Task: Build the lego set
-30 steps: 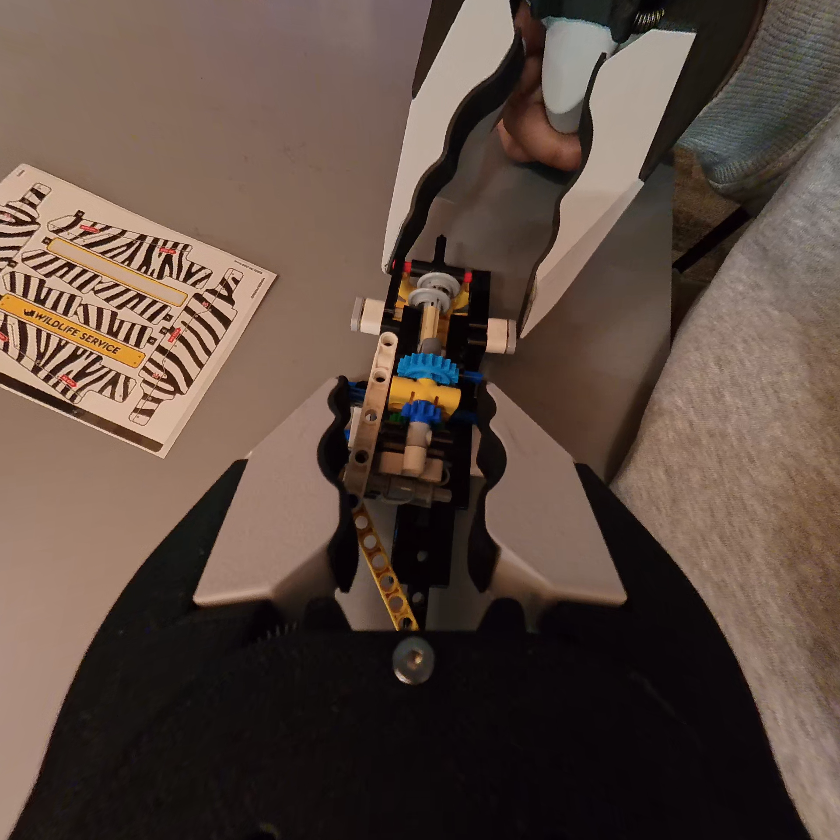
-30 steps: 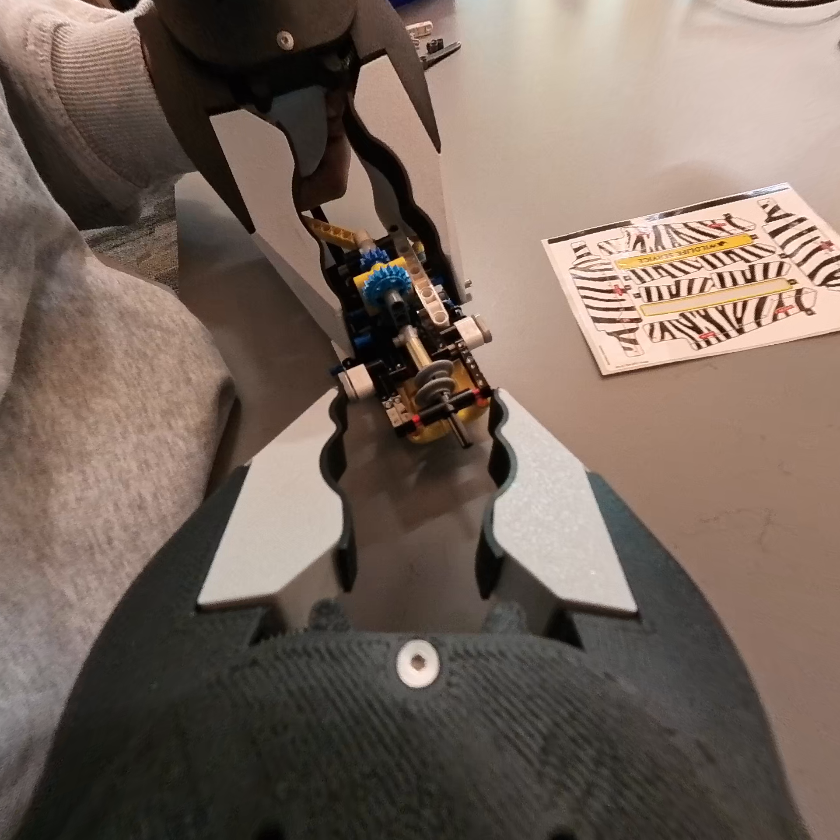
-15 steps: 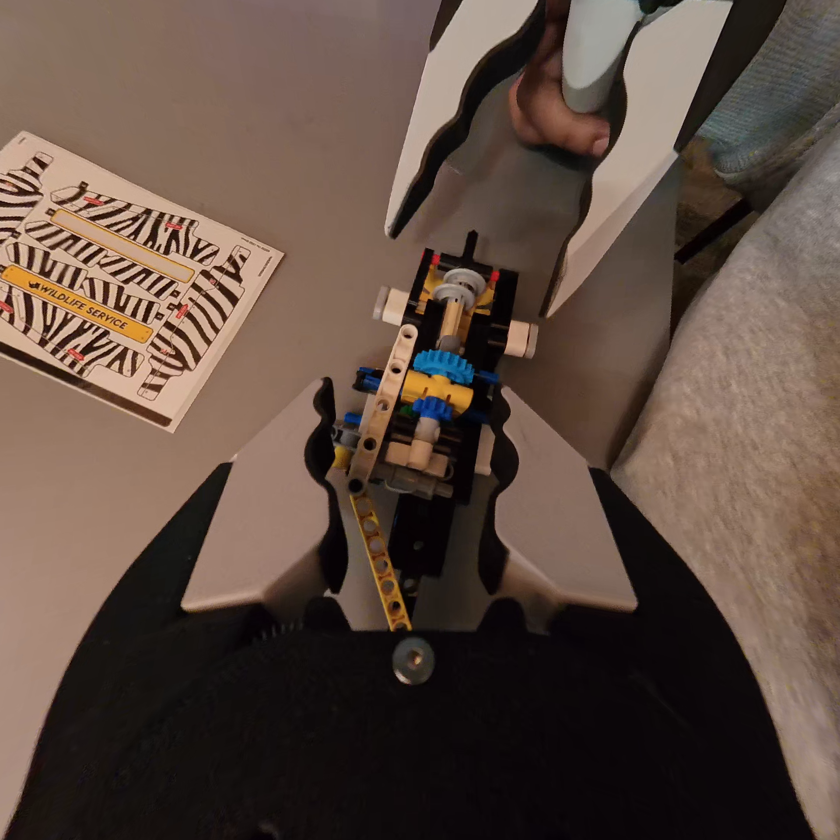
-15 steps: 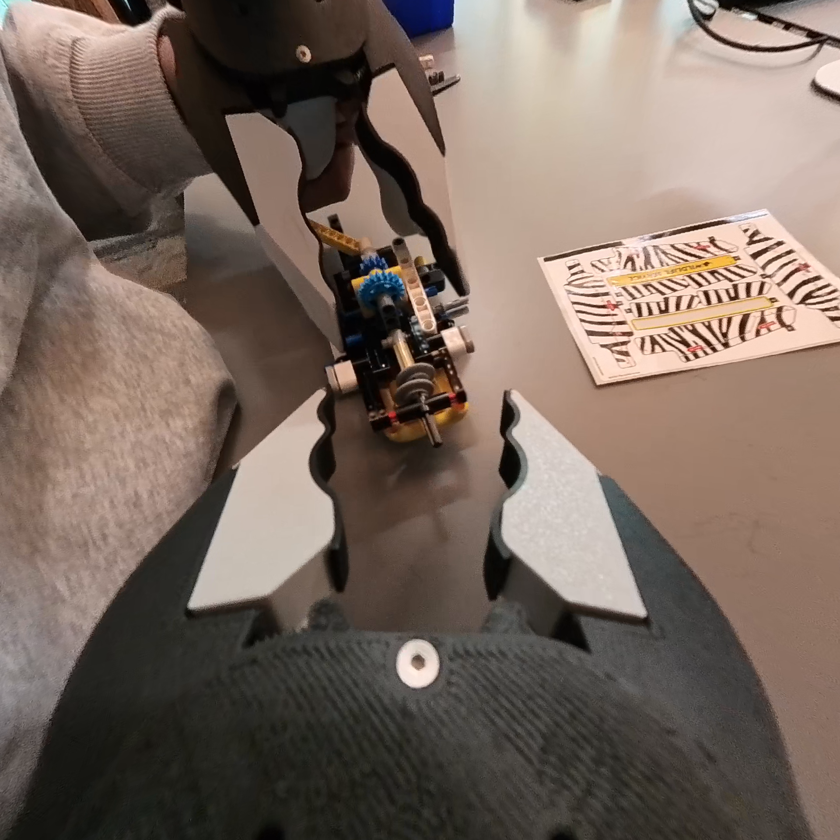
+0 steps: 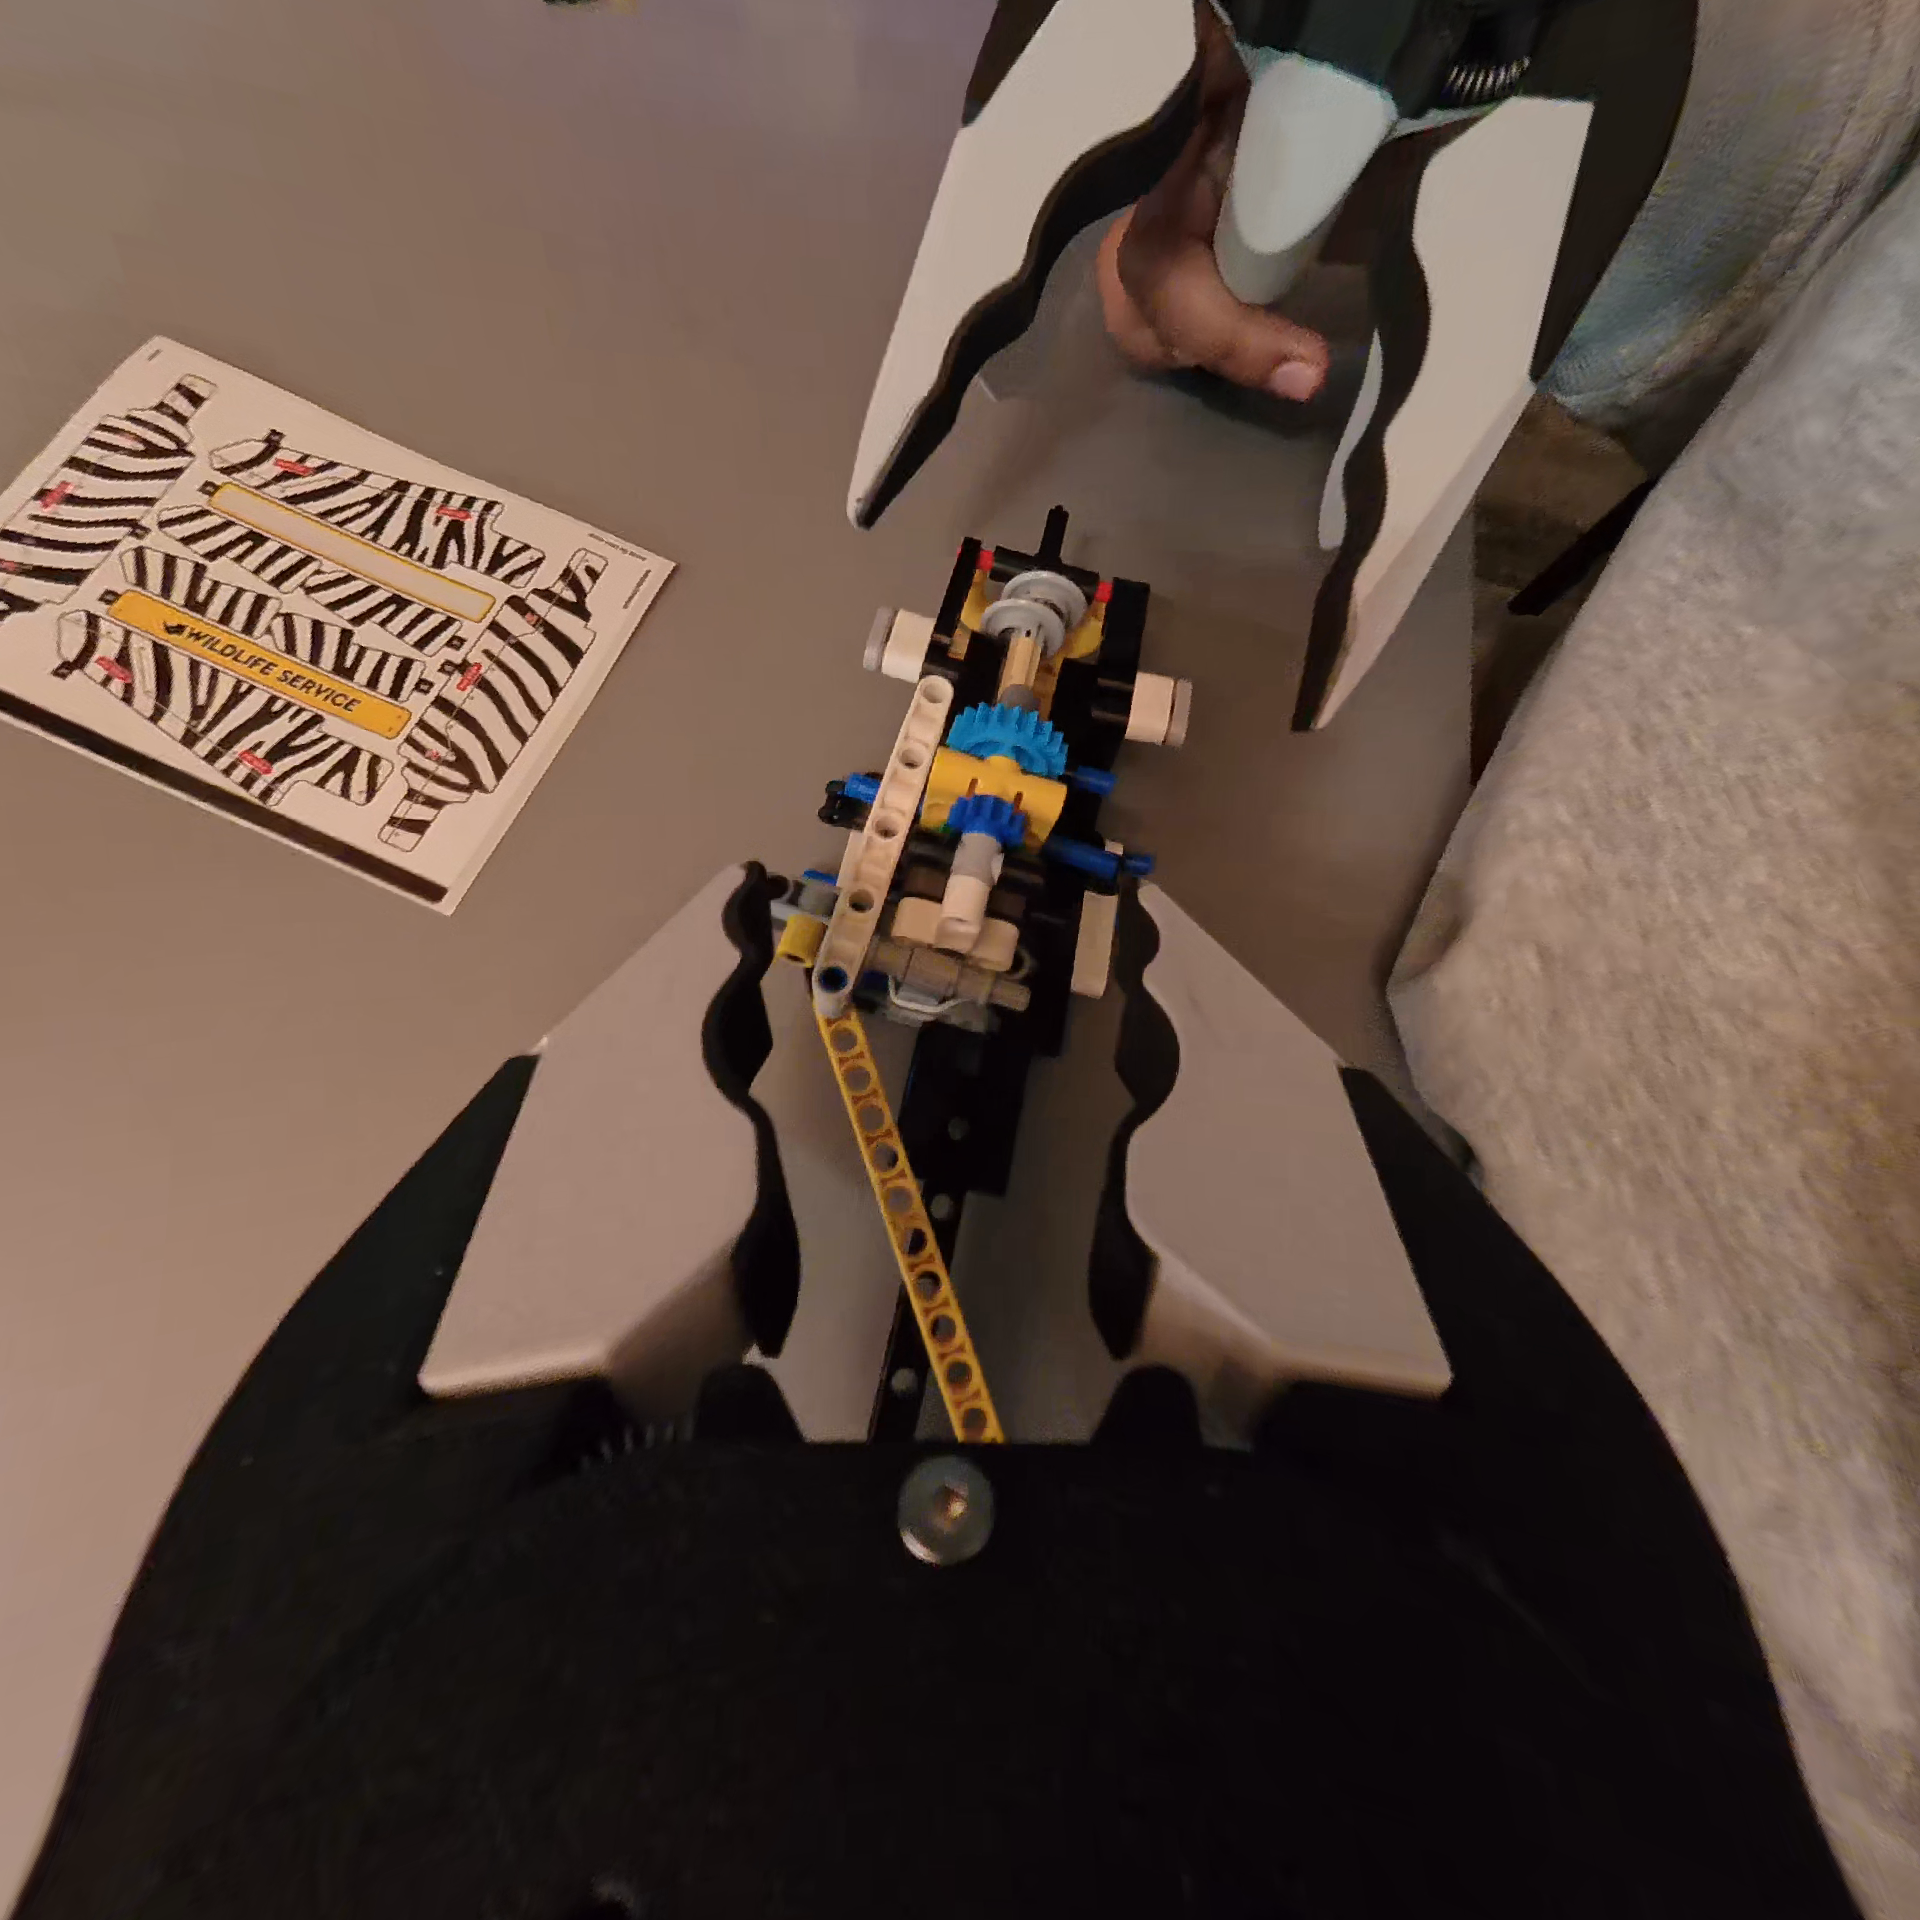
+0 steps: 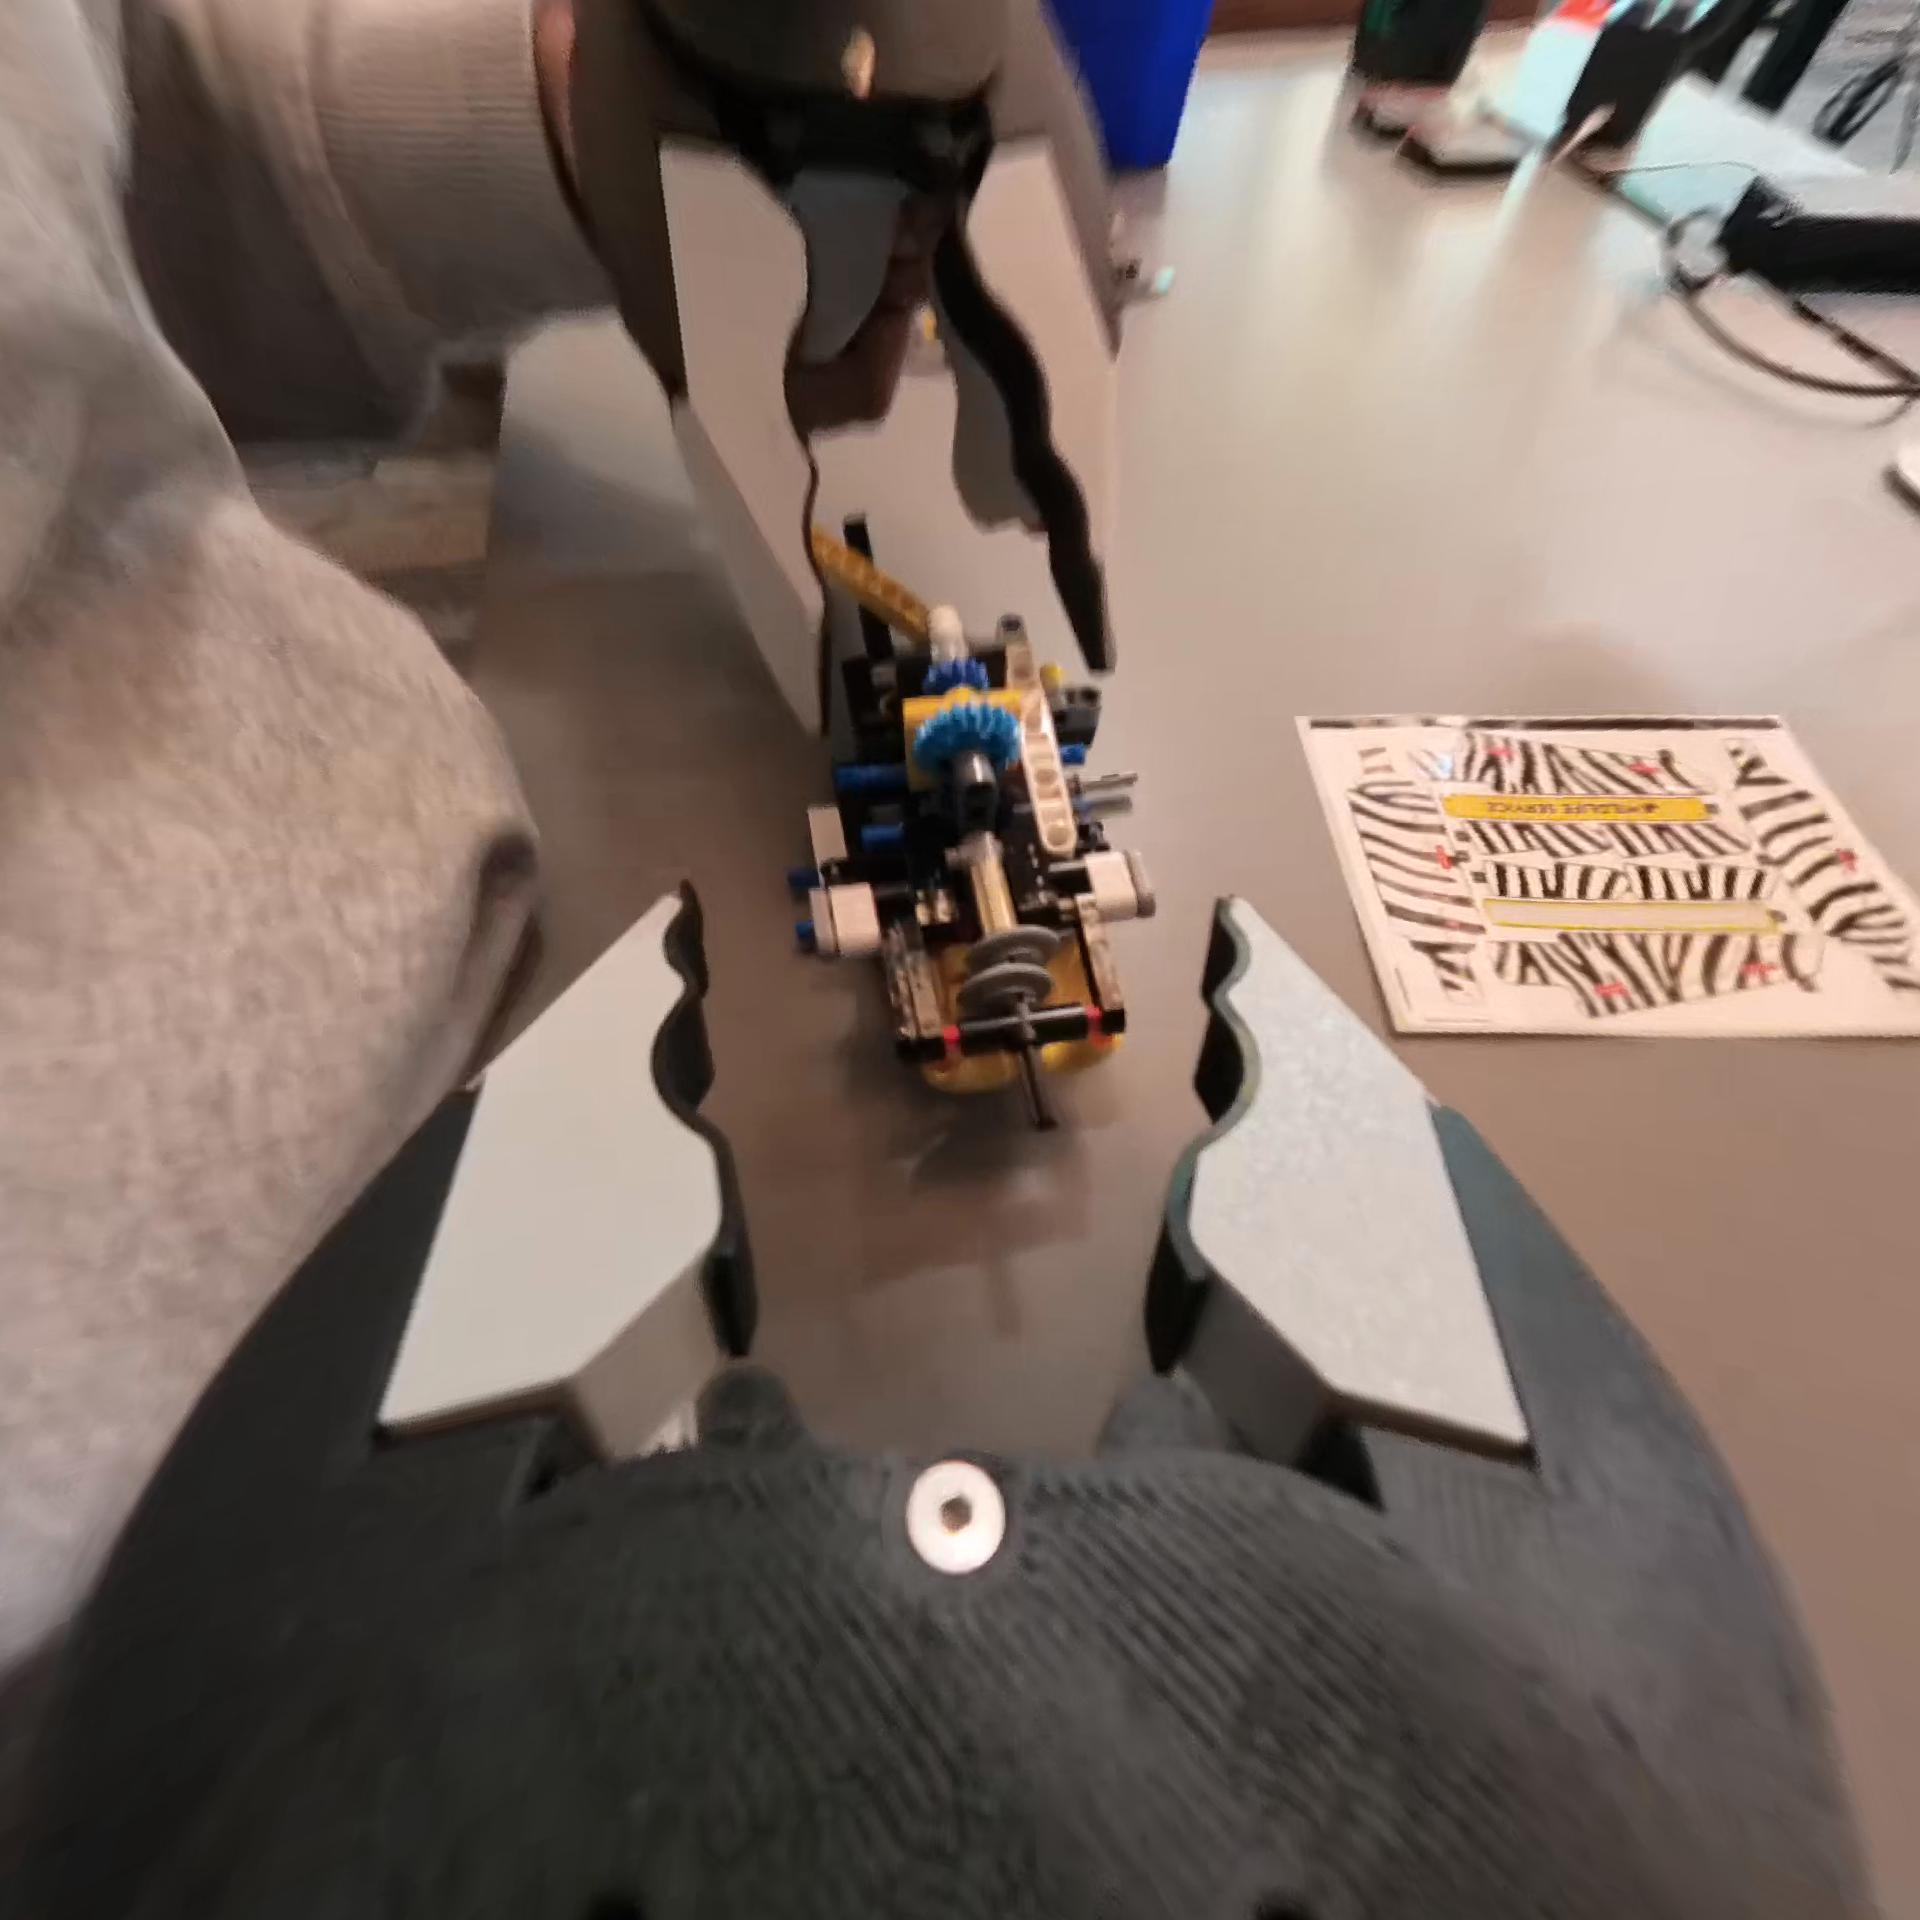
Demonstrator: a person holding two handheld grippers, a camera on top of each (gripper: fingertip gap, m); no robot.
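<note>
Fingers of the left gripper (image 5: 940, 1049) and right gripper (image 6: 956, 997) stood wide open, holding nothing; the black-and-yellow geared lego chassis (image 5: 997, 790) rested on the grey table (image 5: 520, 208) between them. A careless re-grip could dislodge its loose yellow perforated beam (image 5: 904, 1205).

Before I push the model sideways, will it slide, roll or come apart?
The model has no wheels on its white axle stubs, so it probably slides. The yellow beam trails loosely and may swing or catch. The grey table looks smooth.
</note>
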